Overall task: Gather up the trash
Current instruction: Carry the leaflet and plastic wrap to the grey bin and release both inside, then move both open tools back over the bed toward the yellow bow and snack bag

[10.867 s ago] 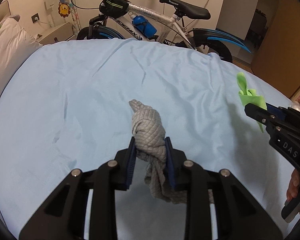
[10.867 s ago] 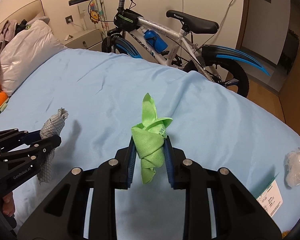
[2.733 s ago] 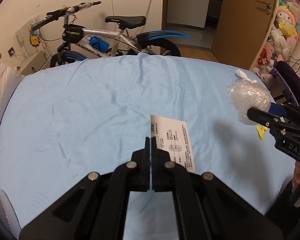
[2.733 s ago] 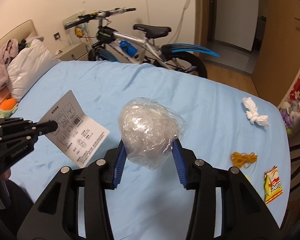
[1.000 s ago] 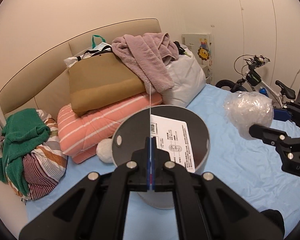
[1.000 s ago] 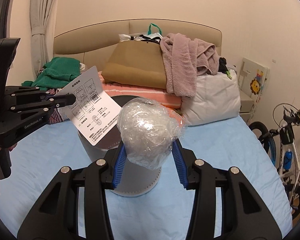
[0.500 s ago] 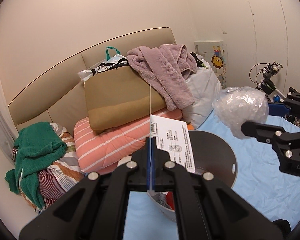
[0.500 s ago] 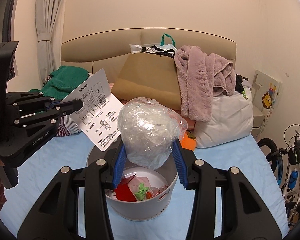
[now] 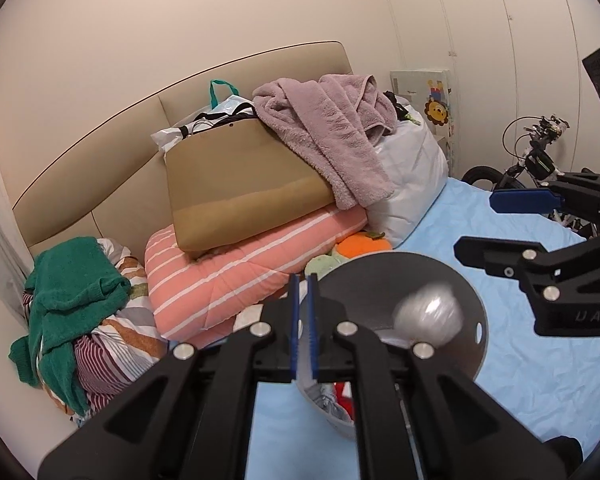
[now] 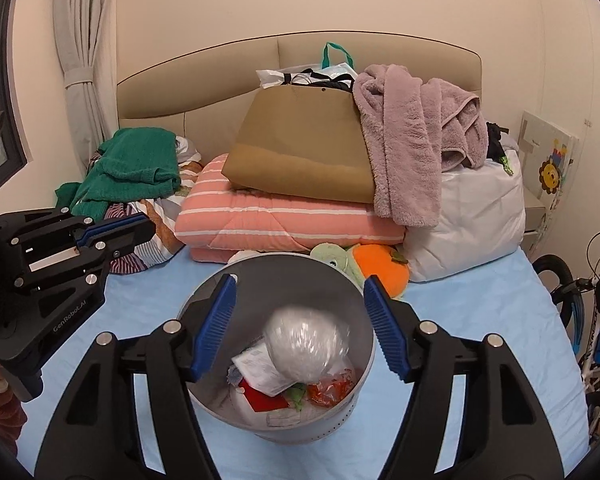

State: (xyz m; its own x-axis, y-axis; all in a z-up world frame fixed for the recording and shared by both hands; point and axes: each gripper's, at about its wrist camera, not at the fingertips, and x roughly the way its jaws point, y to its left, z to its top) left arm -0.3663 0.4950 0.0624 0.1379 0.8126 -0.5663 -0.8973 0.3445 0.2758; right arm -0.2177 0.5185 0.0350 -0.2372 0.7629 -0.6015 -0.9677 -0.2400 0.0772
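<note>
Right gripper (image 10: 300, 324): jaws spread wide, nothing between the blue ribbed pads; held above the bin in the lower centre of the right wrist view, fingers angled down toward its mouth.
Left gripper (image 9: 303, 322): blue pads nearly together with a thin gap between them, no object seen in it; poised just left of the bin, pointing toward the headboard pile.
Plastic wrap ball (image 10: 306, 344): crumpled clear film, roundish, no clear long axis; motion-blurred, inside the bin's mouth over the other trash, apart from both pads.
Bin (image 10: 342, 296): grey round container, smooth wall with small holes near the base; upright on the light blue sheet (image 10: 480, 320), mouth facing up.
Bin contents: printed leaflet (image 10: 260, 366) lying tilted, beside red and orange scraps.
Background, upper frame: striped pink quilt (image 10: 284, 220), tan bag (image 10: 304, 152), mauve fleece towel (image 10: 412, 132), white pillow (image 10: 472, 216).
</note>
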